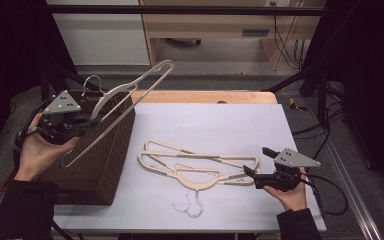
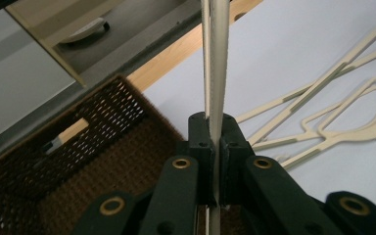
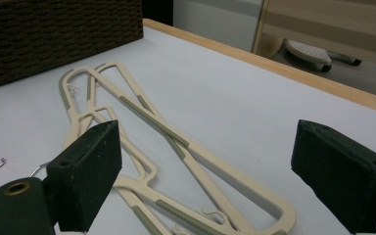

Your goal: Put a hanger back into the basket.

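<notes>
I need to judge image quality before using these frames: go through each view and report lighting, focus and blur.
High view: the pale lilac table cover is evenly lit, while both side edges fall into near black. Left gripper view: the cream plastic hanger clamped in the left hand-held gripper looks soft up close; the dark brown woven basket is dim. Right gripper view: the right hand-held gripper has its jaws slightly blurred, and the hangers on the table are sharper.

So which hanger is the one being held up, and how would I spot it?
Start at the dark woven basket on the table's left side. Above it, the left tool is shut on a cream plastic hanger, which slants up toward the far side with its metal hook near the tool. Unlike the other cream hangers, which lie flat in a tangle on the white tabletop, this one is in the air.
</notes>
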Tool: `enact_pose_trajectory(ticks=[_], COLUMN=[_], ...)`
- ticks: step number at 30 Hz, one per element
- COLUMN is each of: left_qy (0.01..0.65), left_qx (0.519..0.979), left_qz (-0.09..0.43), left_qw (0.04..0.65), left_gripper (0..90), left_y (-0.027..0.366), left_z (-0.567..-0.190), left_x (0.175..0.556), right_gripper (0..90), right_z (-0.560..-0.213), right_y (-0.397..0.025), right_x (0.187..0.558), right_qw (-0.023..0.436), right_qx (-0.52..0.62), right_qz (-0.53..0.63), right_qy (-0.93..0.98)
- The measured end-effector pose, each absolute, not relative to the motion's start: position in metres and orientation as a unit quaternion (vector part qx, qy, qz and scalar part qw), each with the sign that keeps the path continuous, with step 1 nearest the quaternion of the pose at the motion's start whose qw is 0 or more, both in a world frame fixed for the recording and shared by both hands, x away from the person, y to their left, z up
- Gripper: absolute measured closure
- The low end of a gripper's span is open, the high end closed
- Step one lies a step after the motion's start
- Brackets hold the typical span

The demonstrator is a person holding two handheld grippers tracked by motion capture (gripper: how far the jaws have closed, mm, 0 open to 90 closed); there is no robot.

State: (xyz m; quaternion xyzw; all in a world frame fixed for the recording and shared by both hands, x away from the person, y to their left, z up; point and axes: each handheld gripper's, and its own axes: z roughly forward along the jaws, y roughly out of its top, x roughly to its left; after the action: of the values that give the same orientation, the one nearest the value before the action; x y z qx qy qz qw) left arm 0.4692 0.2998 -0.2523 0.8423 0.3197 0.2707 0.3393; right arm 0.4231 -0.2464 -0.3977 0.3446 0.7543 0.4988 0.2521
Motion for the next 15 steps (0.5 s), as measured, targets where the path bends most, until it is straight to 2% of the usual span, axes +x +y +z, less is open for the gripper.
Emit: enact_pose_trajectory(ticks=[15], left_qy=[0.386], left_qx=[0.833], left_qz=[0.270], left_qw=[0.289], left_gripper=[86.8], left_y=[0.363], left_z=[-0.285], left_x=[0.474], right_gripper=[11.6], right_z=[-0.400], right_y=[-0.244], right_x=[0.424], right_qw=[0.250], right_qx=[0.343], right_qz=[0.493], right_qy=[0.759])
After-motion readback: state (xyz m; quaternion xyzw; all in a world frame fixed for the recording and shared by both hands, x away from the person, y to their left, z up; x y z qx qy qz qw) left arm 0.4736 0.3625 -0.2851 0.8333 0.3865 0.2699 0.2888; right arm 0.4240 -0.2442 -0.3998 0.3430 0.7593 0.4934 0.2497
